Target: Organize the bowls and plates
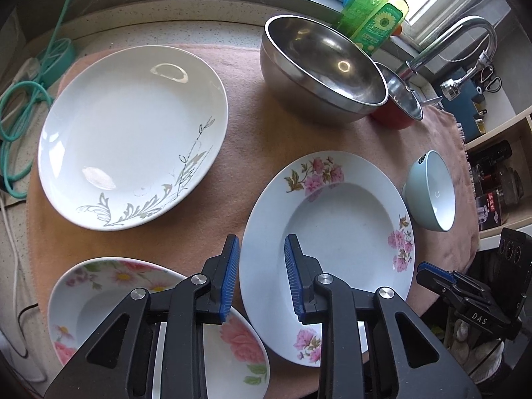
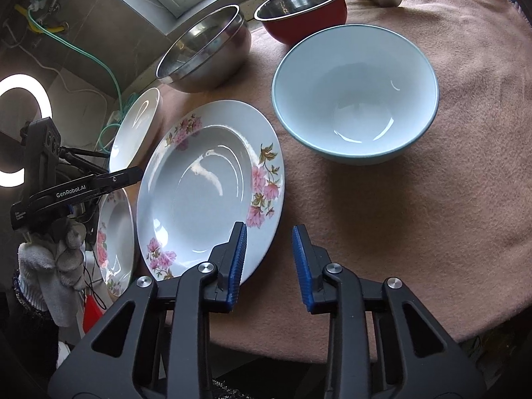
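The left gripper (image 1: 261, 259) was held with its blue-padded jaws parted and nothing between them, poised over the near-left rim of the deep white plate with pink blossoms (image 1: 332, 229). The right gripper (image 2: 269, 249) was likewise spread and empty, its left pad hanging over that same plate's near-right rim, though contact could not be judged.

From the left wrist view, a smaller white dish printed with pink and yellow flowers (image 1: 109, 302) was seen at 7 o'clock of the claw, partly hidden beneath it. At 11 o'clock lay the large white plate with a silver leaf pattern (image 1: 126, 133). At 1 o'clock stood the big stainless steel mixing bowl (image 1: 319, 66), with a red bowl lined in steel (image 1: 399, 99) just behind it at 2 o'clock. The pale blue ceramic bowl (image 1: 432, 193) was placed at 3 o'clock, near the blossom plate but apart from it. All were carried on a pink cloth (image 1: 246, 166), with a green bottle of dish soap (image 1: 375, 6) and a chrome tap (image 1: 465, 33) beyond.

Nothing was seen stacked: every plate and bowl lay singly. The task was judged barely begun, with all plates and bowls left to be gathered.
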`<state>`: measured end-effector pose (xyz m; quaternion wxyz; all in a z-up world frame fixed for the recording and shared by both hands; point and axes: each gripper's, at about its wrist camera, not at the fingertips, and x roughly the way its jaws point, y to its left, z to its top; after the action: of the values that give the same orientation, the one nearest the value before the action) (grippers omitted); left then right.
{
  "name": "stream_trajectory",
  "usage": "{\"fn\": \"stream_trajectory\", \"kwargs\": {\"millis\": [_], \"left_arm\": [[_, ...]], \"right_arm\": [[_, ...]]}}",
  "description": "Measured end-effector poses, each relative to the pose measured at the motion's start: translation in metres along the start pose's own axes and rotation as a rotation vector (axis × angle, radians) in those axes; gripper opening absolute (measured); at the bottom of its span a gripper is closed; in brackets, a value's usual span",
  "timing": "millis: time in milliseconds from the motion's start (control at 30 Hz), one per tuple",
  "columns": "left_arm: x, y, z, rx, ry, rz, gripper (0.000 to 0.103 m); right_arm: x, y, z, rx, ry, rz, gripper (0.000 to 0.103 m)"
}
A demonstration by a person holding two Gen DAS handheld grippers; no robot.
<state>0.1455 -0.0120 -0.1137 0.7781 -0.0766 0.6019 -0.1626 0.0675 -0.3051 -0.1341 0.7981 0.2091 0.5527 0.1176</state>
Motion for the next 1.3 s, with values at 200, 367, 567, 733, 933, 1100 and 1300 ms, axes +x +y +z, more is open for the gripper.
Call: {"fn": "stream_trajectory", "kwargs": {"millis": [200,367,567,733,933,1100,1300], "left_arm": [[0.006,0.009,0.006,-0.024,0.02,-0.009,0.026],[0.01,0.011,0.008,-0.032,0.038,-0.026,0.019],[0.015,0.011,0.01,-0.03,0.055,-0.035,0.019],[0.016,0.009,0.01,-0.018,0.066,-0.028,0.019],[0.017,0.008,0.011,-0.023,0.068,-0.032,0.019],[0.017,0.002,0.01,0.0,0.068,-0.012,0.019],[0.018,-0.005,0.003,0.013,0.076,-0.008,0.019]], "right_arm": [[0.005,-0.004,0.002,0.024,0.02,0.023,0.026],[0.009,-0.007,0.003,0.032,0.036,0.031,0.024],[0.015,-0.008,0.005,0.043,0.057,0.044,0.017],[0.016,-0.008,0.004,0.041,0.063,0.045,0.016],[0.016,-0.007,0.003,0.034,0.068,0.04,0.016],[0.015,-0.006,0.003,0.03,0.073,0.034,0.016],[0.012,-0.009,0.002,0.024,0.08,0.023,0.016]]}}
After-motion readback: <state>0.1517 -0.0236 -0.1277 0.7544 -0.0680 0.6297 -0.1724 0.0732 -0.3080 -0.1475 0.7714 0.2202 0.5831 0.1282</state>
